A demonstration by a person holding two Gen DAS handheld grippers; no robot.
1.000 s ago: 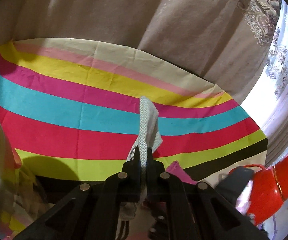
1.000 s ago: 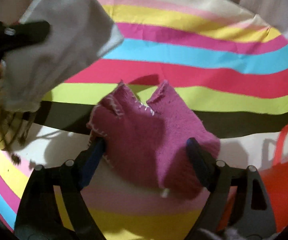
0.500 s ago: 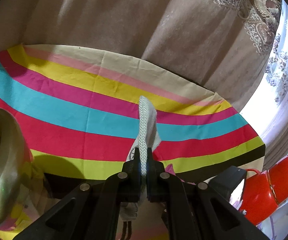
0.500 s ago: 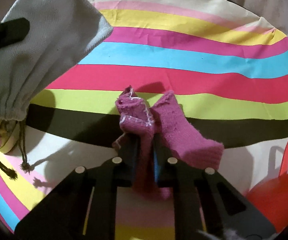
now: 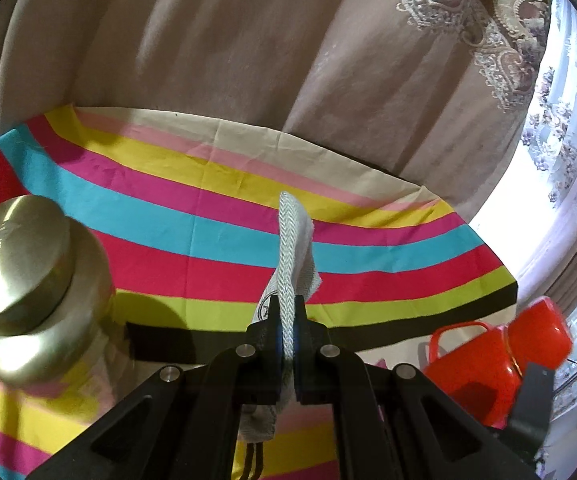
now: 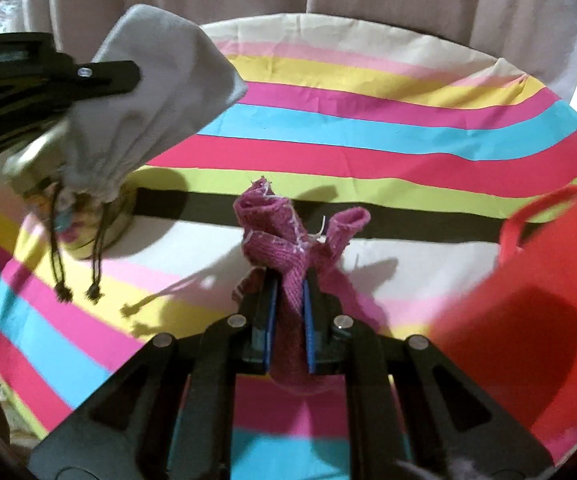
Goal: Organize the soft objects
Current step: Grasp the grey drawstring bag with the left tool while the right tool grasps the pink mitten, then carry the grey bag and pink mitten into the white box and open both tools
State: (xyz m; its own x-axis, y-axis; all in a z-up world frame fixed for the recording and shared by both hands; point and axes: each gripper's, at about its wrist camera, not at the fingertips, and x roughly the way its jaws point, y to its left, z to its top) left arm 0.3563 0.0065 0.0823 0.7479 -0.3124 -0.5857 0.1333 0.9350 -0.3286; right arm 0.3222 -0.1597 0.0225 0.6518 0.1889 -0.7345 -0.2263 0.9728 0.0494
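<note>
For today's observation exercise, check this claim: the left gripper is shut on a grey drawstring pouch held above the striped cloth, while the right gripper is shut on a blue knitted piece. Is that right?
One detail is wrong. The knitted piece pinched in the right gripper is magenta pink, not blue, as the right wrist view shows. The rest holds: the left gripper is shut on the grey drawstring pouch, held above the striped cloth.

No text, number or brand can be read. Just left of the left claw's (image 5: 287,316) closed tips, the pale grey woven drawstring pouch (image 5: 293,258) bears a small dark round printed mark, too small to make out.
</note>
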